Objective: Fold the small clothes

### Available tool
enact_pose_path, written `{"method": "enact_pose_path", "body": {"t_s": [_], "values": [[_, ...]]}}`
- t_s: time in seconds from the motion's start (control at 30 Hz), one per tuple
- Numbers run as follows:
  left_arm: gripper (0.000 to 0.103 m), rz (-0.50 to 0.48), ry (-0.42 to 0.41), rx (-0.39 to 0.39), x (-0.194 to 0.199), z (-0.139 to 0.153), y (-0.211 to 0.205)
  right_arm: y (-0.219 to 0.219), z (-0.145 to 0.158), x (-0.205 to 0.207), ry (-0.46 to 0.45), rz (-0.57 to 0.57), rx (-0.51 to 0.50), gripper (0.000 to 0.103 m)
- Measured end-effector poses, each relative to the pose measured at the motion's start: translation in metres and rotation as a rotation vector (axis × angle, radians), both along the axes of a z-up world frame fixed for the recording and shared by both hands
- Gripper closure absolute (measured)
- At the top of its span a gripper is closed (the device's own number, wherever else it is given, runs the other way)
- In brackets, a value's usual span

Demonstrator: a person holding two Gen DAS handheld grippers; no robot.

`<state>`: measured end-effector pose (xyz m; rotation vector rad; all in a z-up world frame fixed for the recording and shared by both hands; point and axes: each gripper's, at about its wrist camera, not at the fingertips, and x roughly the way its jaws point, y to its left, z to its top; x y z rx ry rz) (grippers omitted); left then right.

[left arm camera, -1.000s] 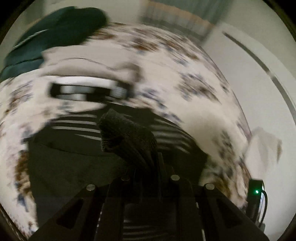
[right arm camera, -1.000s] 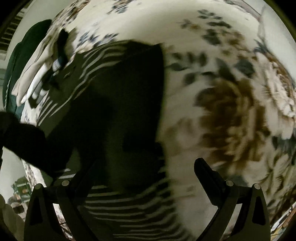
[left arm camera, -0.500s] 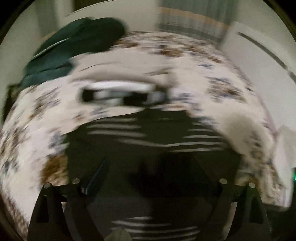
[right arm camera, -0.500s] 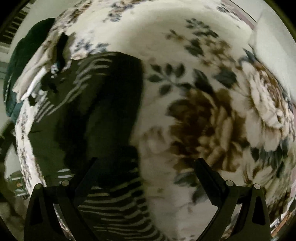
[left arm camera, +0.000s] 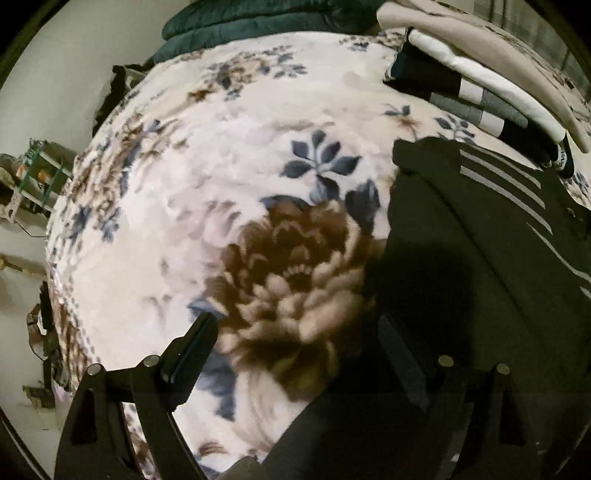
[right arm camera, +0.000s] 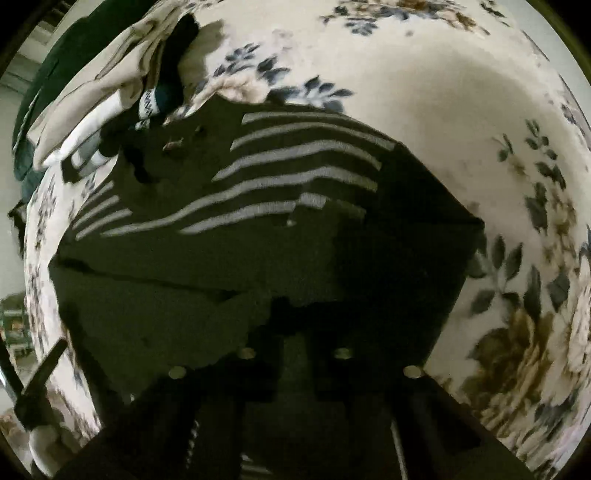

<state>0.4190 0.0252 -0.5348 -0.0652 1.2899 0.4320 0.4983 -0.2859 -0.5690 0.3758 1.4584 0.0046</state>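
A black garment with grey stripes [right arm camera: 295, 177] lies spread flat on a floral blanket [right arm camera: 443, 92]. In the right wrist view my right gripper [right arm camera: 295, 325] points down at the garment's plain near part. Its fingers are shut together, with a small ridge of the black cloth bunched at the tips. In the left wrist view the same garment [left arm camera: 480, 240] fills the right side. My left gripper [left arm camera: 295, 328] hangs open over the garment's left edge. One finger [left arm camera: 195, 343] is above the blanket [left arm camera: 240, 166], the other above the dark cloth. Nothing sits between them.
A stack of folded clothes [left arm camera: 480, 85] in white, grey, black and beige lies just beyond the garment, also seen in the right wrist view [right arm camera: 92, 110]. Dark green bedding [left arm camera: 258, 18] lies at the far end. A cluttered shelf [left arm camera: 33, 173] stands past the bed's left edge.
My left gripper let go of the dark cloth it pinched, opened wide and swung down to the garment's left edge. My right gripper moved over the garment and closed.
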Motion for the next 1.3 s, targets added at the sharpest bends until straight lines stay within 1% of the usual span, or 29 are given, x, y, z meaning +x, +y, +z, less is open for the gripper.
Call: {"method": "enact_pose_path", "body": {"t_s": [0.07,0.13,0.17,0.2,0.23,0.3,0.33,0.37,0.4,0.43,0.47,0.5,0.53,0.6,0.63,0.67,0.7,0.77,0.8,0.87,0.9,0.93,0.97,1.03,1.1,1.2,1.23,1.27,1.3], "values": [[0.014,-0.023,0.004,-0.003,0.006,0.001,-0.009,-0.001,0.013,-0.004,-0.042,-0.025,-0.042,0.097],[0.014,-0.066,0.0,0.008,0.014,0.003,-0.02,-0.005,0.028,-0.015,-0.078,-0.027,-0.138,0.097],[0.014,-0.083,0.002,0.018,0.019,0.003,-0.022,-0.005,0.028,-0.019,-0.069,-0.013,-0.179,0.097],[0.014,-0.1,0.01,0.031,0.023,0.002,-0.024,-0.005,0.025,-0.022,-0.04,0.009,-0.215,0.097],[0.014,-0.115,0.024,0.049,0.028,0.0,-0.027,-0.009,0.021,-0.025,-0.005,0.008,-0.205,0.096],[0.014,-0.13,0.047,0.065,0.038,-0.006,-0.03,-0.018,0.018,-0.03,0.046,-0.042,-0.147,0.088],[0.014,-0.141,0.06,0.071,0.046,-0.009,-0.034,-0.022,0.022,-0.031,0.051,-0.076,-0.117,0.082],[0.014,-0.161,0.065,0.079,0.053,-0.01,-0.037,-0.023,0.027,-0.03,0.039,-0.088,-0.101,0.075],[0.014,-0.182,0.068,0.091,0.06,-0.012,-0.04,-0.022,0.034,-0.03,0.014,-0.094,-0.08,0.072],[0.014,-0.209,0.071,0.118,0.07,-0.014,-0.045,-0.019,0.044,-0.029,-0.028,-0.096,-0.04,0.066],[0.014,-0.238,0.076,0.149,0.082,-0.016,-0.051,-0.015,0.049,-0.028,-0.046,-0.09,-0.011,0.06],[0.014,-0.252,0.074,0.161,0.089,-0.018,-0.054,-0.007,0.051,-0.026,-0.055,-0.066,0.038,0.058],[0.012,-0.27,0.079,0.178,0.1,-0.021,-0.057,0.006,0.047,-0.021,-0.032,-0.012,0.139,0.057],[0.012,-0.296,0.098,0.195,0.12,-0.025,-0.06,0.027,0.034,-0.017,0.032,0.051,0.254,0.057],[0.012,-0.305,0.092,0.207,0.129,-0.024,-0.061,0.044,0.021,-0.012,0.082,0.107,0.304,0.057],[0.012,-0.316,0.093,0.217,0.136,-0.022,-0.062,0.052,0.012,-0.008,0.107,0.139,0.318,0.057],[0.012,-0.327,0.1,0.217,0.144,-0.021,-0.064,0.062,0.001,-0.006,0.134,0.165,0.317,0.057],[0.012,-0.337,0.106,0.211,0.152,-0.019,-0.064,0.076,-0.019,0.003,0.179,0.18,0.3,0.057],[0.012,-0.344,0.112,0.215,0.154,-0.019,-0.065,0.076,-0.026,0.01,0.172,0.159,0.262,0.057],[0.012,-0.355,0.115,0.22,0.156,-0.018,-0.067,0.068,-0.027,0.022,0.121,0.093,0.191,0.058],[0.012,-0.358,0.109,0.223,0.157,-0.016,-0.067,0.063,-0.024,0.027,0.096,0.056,0.177,0.058],[0.012,-0.355,0.104,0.226,0.157,-0.015,-0.066,0.055,-0.018,0.034,0.052,0.013,0.152,0.058],[0.012,-0.351,0.101,0.223,0.159,-0.015,-0.065,0.048,-0.01,0.04,0.0,-0.024,0.085,0.058],[0.012,-0.321,0.088,0.191,0.16,-0.011,-0.057,0.031,0.0,0.052,-0.07,-0.077,0.01,0.058],[0.012,-0.294,0.06,0.175,0.158,-0.003,-0.051,0.009,0.012,0.059,-0.103,-0.133,-0.017,0.058],[0.012,-0.256,0.013,0.171,0.148,0.01,-0.042,-0.037,0.031,0.054,-0.128,-0.201,-0.013,0.057],[0.012,-0.242,-0.004,0.175,0.143,0.015,-0.037,-0.057,0.041,0.045,-0.136,-0.221,-0.002,0.052],[0.012,-0.228,-0.019,0.177,0.138,0.02,-0.033,-0.066,0.045,0.036,-0.141,-0.229,0.01,0.044],[0.012,-0.209,-0.034,0.176,0.131,0.025,-0.027,-0.083,0.051,0.026,-0.142,-0.239,0.027,0.04]]}}
